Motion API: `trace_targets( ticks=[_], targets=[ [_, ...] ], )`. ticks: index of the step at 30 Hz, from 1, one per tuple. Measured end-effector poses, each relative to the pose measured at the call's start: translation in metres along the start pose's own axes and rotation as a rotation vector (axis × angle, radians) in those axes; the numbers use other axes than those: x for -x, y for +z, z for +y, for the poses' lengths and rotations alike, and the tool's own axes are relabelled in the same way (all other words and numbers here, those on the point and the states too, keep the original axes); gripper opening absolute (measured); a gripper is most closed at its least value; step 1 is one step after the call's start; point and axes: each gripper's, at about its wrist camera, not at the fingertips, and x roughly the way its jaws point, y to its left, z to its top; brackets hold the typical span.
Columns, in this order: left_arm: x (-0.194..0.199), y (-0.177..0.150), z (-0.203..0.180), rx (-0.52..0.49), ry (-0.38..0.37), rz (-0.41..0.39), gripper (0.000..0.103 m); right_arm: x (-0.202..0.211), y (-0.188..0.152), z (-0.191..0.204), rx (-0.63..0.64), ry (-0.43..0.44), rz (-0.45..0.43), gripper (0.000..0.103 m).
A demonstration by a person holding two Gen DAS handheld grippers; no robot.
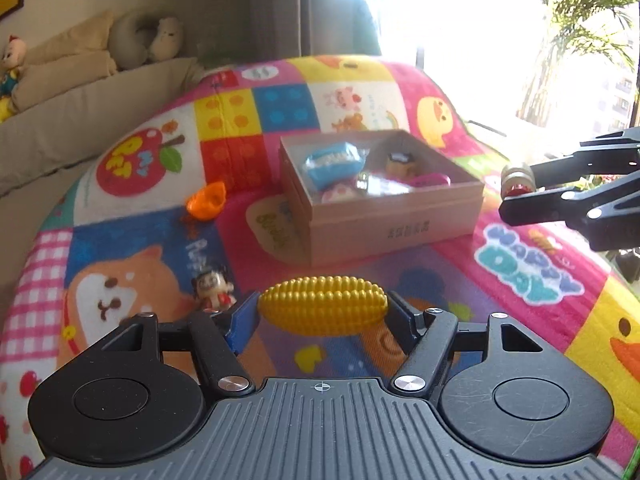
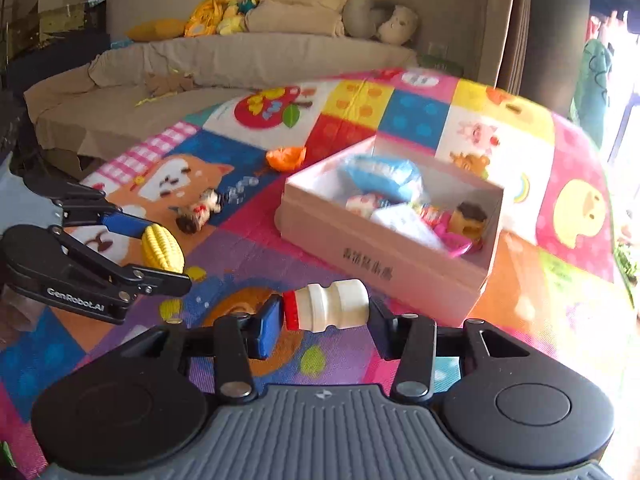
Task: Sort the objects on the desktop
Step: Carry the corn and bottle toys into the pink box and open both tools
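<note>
My left gripper (image 1: 322,312) is shut on a yellow toy corn cob (image 1: 322,305), held sideways above the colourful mat; it also shows in the right wrist view (image 2: 162,249). My right gripper (image 2: 325,312) is shut on a small white bottle with a red cap (image 2: 326,306), held sideways; it also shows in the left wrist view (image 1: 518,179). A pink cardboard box (image 1: 394,226) (image 2: 384,266) sits ahead of both grippers and holds a blue packet (image 1: 334,164) and several small toys.
A small doll figure (image 1: 212,286) (image 2: 198,210) and an orange toy (image 1: 206,200) (image 2: 286,158) lie on the patchwork mat (image 1: 532,264) left of the box. A beige sofa (image 2: 224,64) with plush toys stands behind. A bright window is at the right.
</note>
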Motion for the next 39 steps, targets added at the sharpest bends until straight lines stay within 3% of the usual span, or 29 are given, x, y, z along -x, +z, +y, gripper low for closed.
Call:
trace_targets(
  ticks=[4, 7, 10, 15, 16, 18, 20, 24, 27, 31, 36, 39],
  targets=[
    [0.010, 0.053, -0.011, -0.029, -0.032, -0.145, 0.073, 0.056, 0.047, -0.031, -0.073, -0.067, -0.150, 0.046],
    [-0.008, 0.078, -0.024, -0.044, -0.025, -0.170, 0.073, 0.073, 0.075, -0.055, -0.132, -0.102, -0.207, 0.046],
    [-0.033, 0.090, -0.033, -0.056, -0.037, -0.162, 0.073, 0.060, 0.095, -0.074, -0.178, -0.144, -0.196, 0.046],
    [-0.082, 0.116, -0.035, -0.021, 0.003, -0.135, 0.073, 0.006, 0.123, -0.100, -0.255, -0.127, -0.179, 0.046],
    [-0.087, 0.116, -0.031, -0.014, 0.011, -0.121, 0.073, -0.008, 0.130, -0.104, -0.266, -0.145, -0.191, 0.052],
    [-0.083, 0.109, -0.022, -0.004, 0.024, -0.114, 0.078, -0.031, 0.141, -0.112, -0.295, -0.196, -0.172, 0.060],
    [-0.070, 0.090, -0.008, -0.009, 0.037, -0.129, 0.090, -0.041, 0.140, -0.114, -0.298, -0.220, -0.161, 0.060],
    [-0.051, 0.042, 0.017, -0.022, 0.124, -0.100, 0.091, -0.039, 0.117, -0.107, -0.278, -0.208, -0.150, 0.065],
    [-0.047, 0.008, 0.038, 0.041, 0.182, -0.038, 0.091, -0.043, 0.106, -0.105, -0.298, -0.194, -0.111, 0.065],
    [-0.042, -0.025, 0.068, 0.162, 0.251, 0.013, 0.095, -0.056, 0.108, -0.091, -0.294, -0.152, -0.064, 0.067],
    [-0.034, -0.050, 0.104, 0.246, 0.370, 0.004, 0.096, -0.086, 0.130, -0.049, -0.256, -0.031, -0.019, 0.075],
    [-0.029, -0.060, 0.124, 0.355, 0.322, 0.001, 0.096, -0.119, 0.149, -0.009, -0.180, 0.030, 0.023, 0.079]
  ],
)
